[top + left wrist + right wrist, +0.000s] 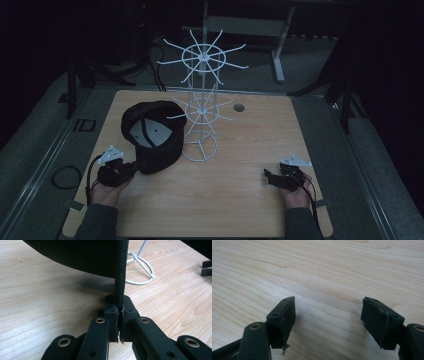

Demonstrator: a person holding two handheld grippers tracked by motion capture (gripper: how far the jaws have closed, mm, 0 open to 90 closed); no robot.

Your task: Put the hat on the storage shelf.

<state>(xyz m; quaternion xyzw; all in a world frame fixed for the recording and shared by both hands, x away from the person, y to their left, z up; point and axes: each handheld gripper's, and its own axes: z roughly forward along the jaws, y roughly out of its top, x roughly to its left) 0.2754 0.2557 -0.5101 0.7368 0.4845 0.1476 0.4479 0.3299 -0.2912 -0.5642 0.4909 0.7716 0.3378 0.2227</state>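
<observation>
I see the light wooden table with a white wire two-tier rack at 12 o'clock. The black fabric cap sits at 10, touching the rack's base ring, I think; lighting is dim. My left gripper at 8 pinches the cap's edge. My right gripper at 4 is spread over bare wood.

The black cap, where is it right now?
In the high view the black cap sits on the left side of the wooden table, touching the white wire rack. The left tongs pinch its near edge.
</observation>
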